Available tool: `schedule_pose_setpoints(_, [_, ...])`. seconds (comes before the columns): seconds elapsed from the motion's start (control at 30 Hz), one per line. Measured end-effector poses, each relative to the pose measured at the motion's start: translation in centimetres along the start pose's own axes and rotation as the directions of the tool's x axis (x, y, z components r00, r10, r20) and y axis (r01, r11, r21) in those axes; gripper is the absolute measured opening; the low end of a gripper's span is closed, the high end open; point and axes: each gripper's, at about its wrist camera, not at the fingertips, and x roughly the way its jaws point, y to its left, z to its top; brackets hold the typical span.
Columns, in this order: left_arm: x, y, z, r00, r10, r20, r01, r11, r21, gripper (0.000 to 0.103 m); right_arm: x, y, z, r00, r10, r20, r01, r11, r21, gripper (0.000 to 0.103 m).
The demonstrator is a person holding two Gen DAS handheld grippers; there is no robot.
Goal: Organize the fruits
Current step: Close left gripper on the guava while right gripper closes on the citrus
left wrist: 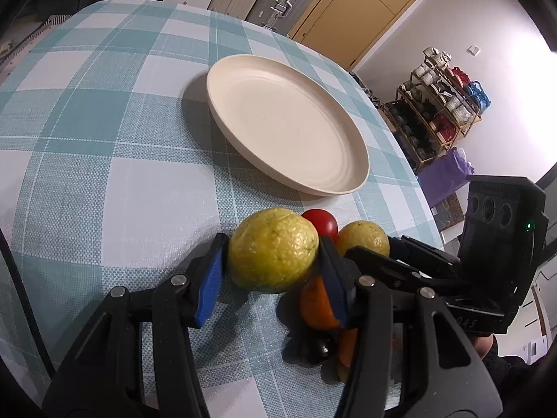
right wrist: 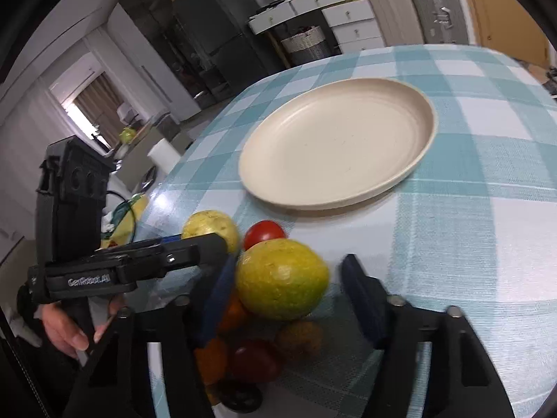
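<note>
the round cream plate (left wrist: 343, 177) sits on a teal-and-white checked tablecloth (left wrist: 104, 139). the rough-skinned fruit (left wrist: 273, 249) is yellow-green, the small smooth tomato (left wrist: 322, 221) red, the gripper pads (left wrist: 209, 284) blue.

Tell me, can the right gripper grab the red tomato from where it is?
Probably not yet. The right gripper is open around a yellow-green fruit, and the red tomato sits behind that fruit, partly hidden. The fruit blocks the straight way in.

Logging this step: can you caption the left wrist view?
Left tongs shut on a yellow-green fruit beside a red tomato, empty cream plate waiting on the checked tablecloth.
</note>
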Motion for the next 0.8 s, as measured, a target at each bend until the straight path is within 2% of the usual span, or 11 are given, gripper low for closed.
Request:
schedule_pose_setpoints(0.2, [-0.2,-0.1,0.0,1.0,0.023,-0.005,-0.023,1.0,0.002,0.048,-0.3,0.2,-0.2,1.0,-0.013,0.012,0.014,1.0,-0.012,0.053])
schedule_pose_setpoints(0.43, [-1.3,-0.2,0.9,0.999,0.04,0.001,-0.04,0.999,0.003,0.048,-2.0,-0.1,0.4,0.998,0.001,0.066,-0.001,1.0,-0.002,0.053])
schedule_pose_setpoints(0.8, [-3.1,-1.4,4.7,1.0,0.005,0.017,-0.006,1.0,0.028,0.048,-4.3,-0.1,3.8,0.989,0.008,0.146,-0.002,0.999,-0.038,0.053])
